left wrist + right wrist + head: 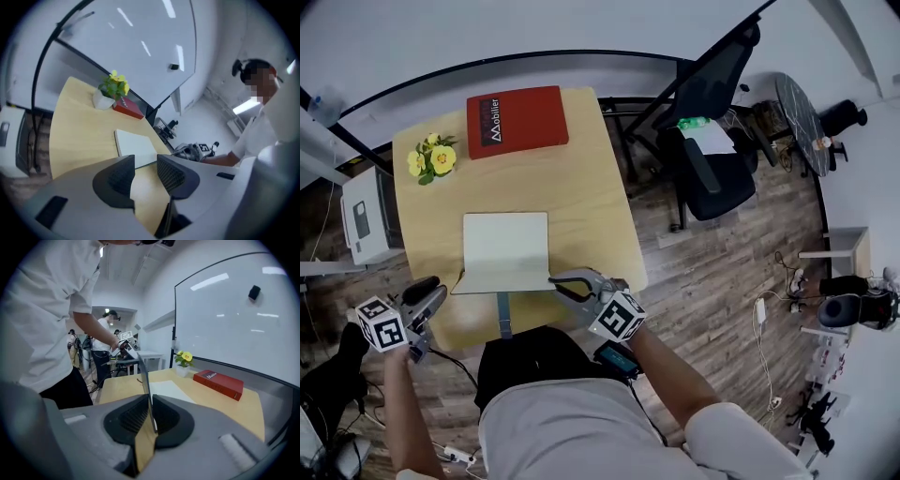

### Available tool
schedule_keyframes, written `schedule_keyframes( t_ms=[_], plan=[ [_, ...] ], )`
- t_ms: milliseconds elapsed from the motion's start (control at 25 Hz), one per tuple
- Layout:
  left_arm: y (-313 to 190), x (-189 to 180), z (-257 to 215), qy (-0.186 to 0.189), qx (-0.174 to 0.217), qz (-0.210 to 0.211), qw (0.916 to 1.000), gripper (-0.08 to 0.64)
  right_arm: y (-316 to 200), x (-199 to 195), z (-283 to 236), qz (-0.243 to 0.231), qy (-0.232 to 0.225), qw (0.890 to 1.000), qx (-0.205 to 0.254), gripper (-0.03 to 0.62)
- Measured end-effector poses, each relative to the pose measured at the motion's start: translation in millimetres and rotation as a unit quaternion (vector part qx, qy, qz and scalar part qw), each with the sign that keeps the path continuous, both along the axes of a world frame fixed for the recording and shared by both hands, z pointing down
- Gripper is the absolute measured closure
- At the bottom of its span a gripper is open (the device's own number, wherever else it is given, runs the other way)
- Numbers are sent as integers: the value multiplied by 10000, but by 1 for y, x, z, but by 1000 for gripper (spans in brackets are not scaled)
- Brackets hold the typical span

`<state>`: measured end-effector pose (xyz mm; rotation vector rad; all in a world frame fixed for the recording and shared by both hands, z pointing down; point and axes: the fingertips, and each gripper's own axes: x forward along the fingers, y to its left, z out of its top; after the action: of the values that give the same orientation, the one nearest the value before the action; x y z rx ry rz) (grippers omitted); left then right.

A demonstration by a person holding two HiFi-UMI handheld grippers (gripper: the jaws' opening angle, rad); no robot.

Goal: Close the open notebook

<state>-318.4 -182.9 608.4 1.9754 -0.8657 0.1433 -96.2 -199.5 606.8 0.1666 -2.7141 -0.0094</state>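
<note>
The notebook lies open on the wooden table, its white page facing up. Its near leaf stands lifted on edge, a thin dark sheet running straight away from the camera in the right gripper view. My right gripper is shut on that leaf at its near right corner, both pads pressed against it. My left gripper hovers off the table's near left corner, jaws apart with nothing between them. Through its gap I see the white page and bare table.
A red book lies at the table's far edge, with a small pot of yellow flowers to its left. A black office chair stands right of the table and a white device to its left. People stand in the background.
</note>
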Motion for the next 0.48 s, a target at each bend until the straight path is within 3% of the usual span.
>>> schedule_keyframes(
  t_ms=[160,320,480],
  plan=[
    [-12,6,-4,-581,729,561,9941,413,-20,-5,-8,302,-234,9987,-335,568],
    [-27,12,-10,-1151,1577,955,9761,410,-34,-8,-8,443,-252,9975,-498,568],
    [-41,23,-9,-966,1751,1216,9722,410,-40,-9,-5,488,-166,9970,-577,568]
  ],
)
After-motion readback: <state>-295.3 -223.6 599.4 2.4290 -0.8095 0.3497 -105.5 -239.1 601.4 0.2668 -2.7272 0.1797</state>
